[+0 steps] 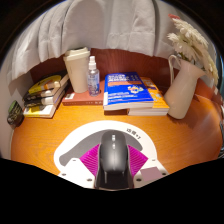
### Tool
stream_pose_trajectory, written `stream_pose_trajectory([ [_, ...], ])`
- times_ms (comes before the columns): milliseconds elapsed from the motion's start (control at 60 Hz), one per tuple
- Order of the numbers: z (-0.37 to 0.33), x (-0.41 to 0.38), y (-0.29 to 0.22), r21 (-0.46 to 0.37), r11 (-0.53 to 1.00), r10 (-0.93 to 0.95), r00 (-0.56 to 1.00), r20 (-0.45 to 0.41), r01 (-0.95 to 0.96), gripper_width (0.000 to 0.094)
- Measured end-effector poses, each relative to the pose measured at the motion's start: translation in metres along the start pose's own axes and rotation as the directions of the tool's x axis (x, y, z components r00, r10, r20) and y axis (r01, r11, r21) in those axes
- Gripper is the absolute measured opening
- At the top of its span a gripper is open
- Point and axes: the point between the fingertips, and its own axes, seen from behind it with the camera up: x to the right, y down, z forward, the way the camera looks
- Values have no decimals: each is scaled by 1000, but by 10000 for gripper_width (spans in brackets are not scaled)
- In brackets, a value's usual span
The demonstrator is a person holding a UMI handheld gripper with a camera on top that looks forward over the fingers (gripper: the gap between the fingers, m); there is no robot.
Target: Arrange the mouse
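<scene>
One mouse (113,160) in the gripper (113,163); two blue books (135,93).

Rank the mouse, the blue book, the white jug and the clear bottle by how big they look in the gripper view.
1. blue book
2. mouse, between the gripper fingers, enlarged by nearness; close to the book, so unsure
3. white jug
4. clear bottle

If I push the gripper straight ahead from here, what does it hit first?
The gripper holds the black mouse between its fingers. Straight ahead, bare table comes first, then probably the blue book on a stack; depth is hard to judge.
</scene>
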Motion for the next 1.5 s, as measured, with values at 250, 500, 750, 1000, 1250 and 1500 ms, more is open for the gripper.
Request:
stream_pose_trajectory([
  [250, -4, 7, 2, -23, 999, 29, 1000, 8, -29, 658],
  [500, -102, 15, -29, 66, 997, 45, 997, 63, -50, 819],
  [750, -257, 18, -44, 191, 981, 1, 990, 138, -28, 821],
  [1000, -362, 15, -24, 279, 960, -43, 986, 163, -4, 823],
  [1250, -400, 16, 0, 307, 952, -49, 985, 163, -3, 827],
  [1500, -415, 15, 12, 291, 957, -40, 985, 168, -10, 828],
])
